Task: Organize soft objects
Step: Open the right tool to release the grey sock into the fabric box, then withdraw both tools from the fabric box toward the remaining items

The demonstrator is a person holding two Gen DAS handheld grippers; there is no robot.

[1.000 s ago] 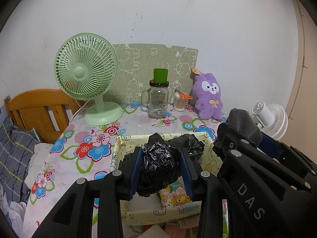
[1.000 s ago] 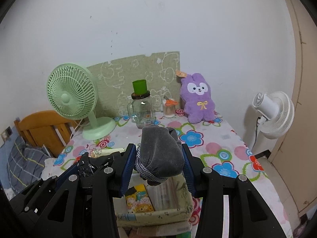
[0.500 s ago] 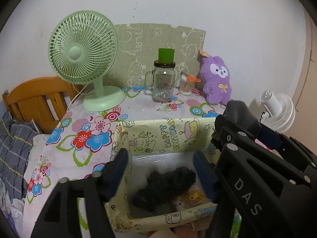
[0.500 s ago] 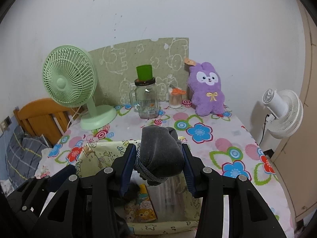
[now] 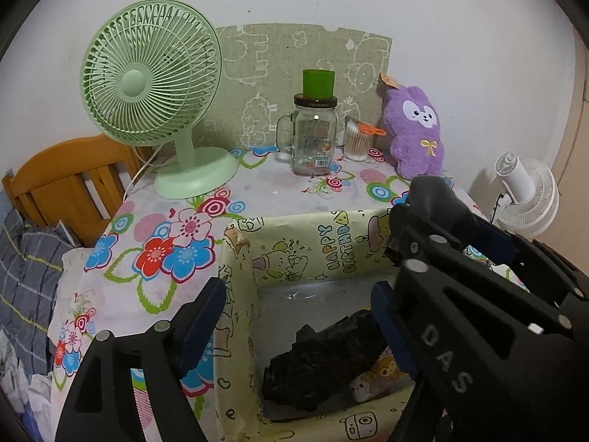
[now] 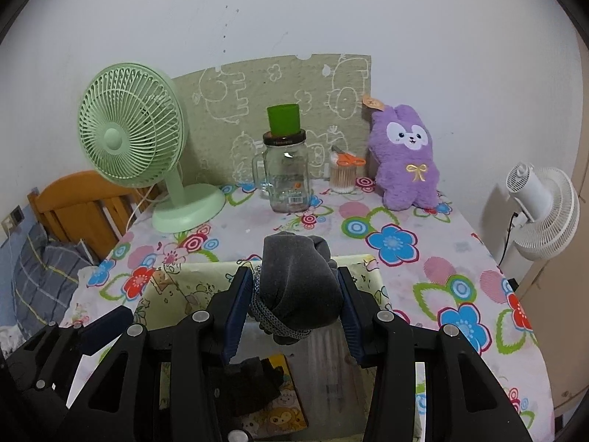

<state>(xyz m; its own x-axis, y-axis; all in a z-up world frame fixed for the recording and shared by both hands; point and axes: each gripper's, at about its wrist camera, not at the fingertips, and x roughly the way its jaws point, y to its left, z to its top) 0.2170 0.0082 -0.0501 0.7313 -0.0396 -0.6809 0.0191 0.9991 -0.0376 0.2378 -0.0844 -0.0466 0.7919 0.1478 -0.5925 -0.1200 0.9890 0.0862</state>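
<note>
A yellow cartoon-print box (image 5: 294, 246) stands at the near edge of the flowered table. A crumpled black plastic bag (image 5: 324, 361) lies on its floor. My left gripper (image 5: 294, 316) hangs over the box with its jaws still opening, wide apart, nothing pressed between them. In the right wrist view my right gripper (image 6: 294, 305) is shut on a rolled grey sock bundle (image 6: 298, 287) above the same box (image 6: 191, 280), and the black bag (image 6: 254, 386) shows below. The right gripper with its sock (image 5: 438, 202) also crosses the left wrist view.
At the back of the table stand a green fan (image 5: 154, 84), a glass jar (image 5: 314, 140) with a green cup on top, a cotton-swab pot (image 5: 359, 141) and a purple plush rabbit (image 5: 416, 129). A wooden chair (image 5: 70, 184) is left, a white fan (image 5: 526, 195) right.
The left gripper opened and let go of the black bag, which dropped into the box. Both grippers sank and moved forward over the box; the right one kept the sock.
</note>
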